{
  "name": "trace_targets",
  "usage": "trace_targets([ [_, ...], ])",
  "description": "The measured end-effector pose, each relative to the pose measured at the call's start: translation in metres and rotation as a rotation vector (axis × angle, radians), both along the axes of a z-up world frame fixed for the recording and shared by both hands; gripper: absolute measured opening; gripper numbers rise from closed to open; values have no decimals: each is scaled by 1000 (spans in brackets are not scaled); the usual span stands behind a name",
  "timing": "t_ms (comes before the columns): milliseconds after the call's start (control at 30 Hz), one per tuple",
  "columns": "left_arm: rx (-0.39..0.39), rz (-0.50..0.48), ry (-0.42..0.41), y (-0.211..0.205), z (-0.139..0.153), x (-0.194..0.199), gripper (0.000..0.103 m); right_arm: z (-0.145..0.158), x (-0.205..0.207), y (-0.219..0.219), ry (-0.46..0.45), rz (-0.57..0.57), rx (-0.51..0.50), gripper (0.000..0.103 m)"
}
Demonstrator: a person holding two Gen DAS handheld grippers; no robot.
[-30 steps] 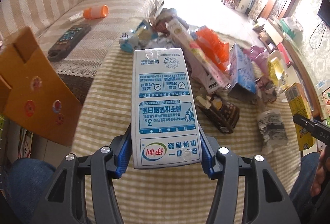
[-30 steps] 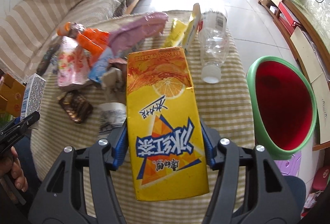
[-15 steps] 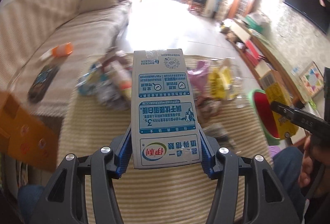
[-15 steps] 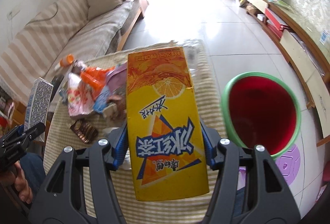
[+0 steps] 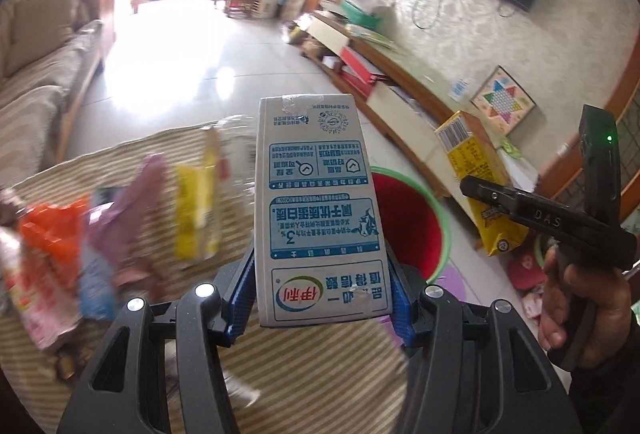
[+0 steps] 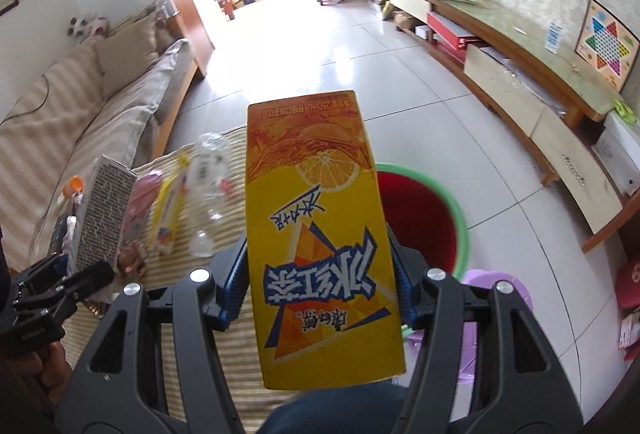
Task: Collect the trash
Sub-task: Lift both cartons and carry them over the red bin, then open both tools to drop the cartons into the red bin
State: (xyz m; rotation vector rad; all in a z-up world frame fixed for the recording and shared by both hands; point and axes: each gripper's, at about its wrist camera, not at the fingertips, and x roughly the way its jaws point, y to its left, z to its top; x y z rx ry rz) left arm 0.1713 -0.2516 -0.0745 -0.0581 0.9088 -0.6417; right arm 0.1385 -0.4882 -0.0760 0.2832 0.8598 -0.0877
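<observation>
My left gripper [image 5: 320, 286] is shut on a white and blue milk carton [image 5: 316, 210], held upright above the striped table [image 5: 312, 374]. My right gripper [image 6: 322, 286] is shut on a yellow iced-tea carton [image 6: 320, 234]. Behind both cartons stands a green bin with a red inside [image 5: 412, 222] [image 6: 424, 218] on the floor, just off the table's right edge. In the left wrist view the right gripper [image 5: 504, 202] shows at the right with the yellow carton [image 5: 480, 186]. The right wrist view has the left gripper [image 6: 60, 290] and milk carton [image 6: 104, 214] at the left.
Blurred wrappers [image 5: 52, 242], a yellow packet [image 5: 198, 206] and a clear plastic bottle [image 6: 208, 190] lie on the table's left part. A striped sofa [image 6: 80, 130] runs along the left. A low cabinet [image 6: 532, 82] lines the right wall. A purple stool [image 6: 496, 290] sits beside the bin.
Both grippers have swung right and risen with their cartons. The trash pile slid to the left of each view, and the green bin now lies directly behind both cartons.
</observation>
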Motion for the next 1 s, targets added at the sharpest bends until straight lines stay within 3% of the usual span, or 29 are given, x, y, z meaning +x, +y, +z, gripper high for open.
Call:
trace_targets([
  [233, -35, -91, 47, -64, -12, 18, 53, -12, 6, -50, 12, -59, 33, 57],
  [433, -50, -118, 106, -103, -37, 35, 53, -28, 11, -68, 36, -68, 59, 57],
  [933, 0, -152, 158, -149, -60, 59, 55, -49, 25, -85, 55, -70, 98, 59],
  [1000, -1, -146, 161, -149, -61, 59, 78, -49, 27, -84, 59, -73, 89, 59],
])
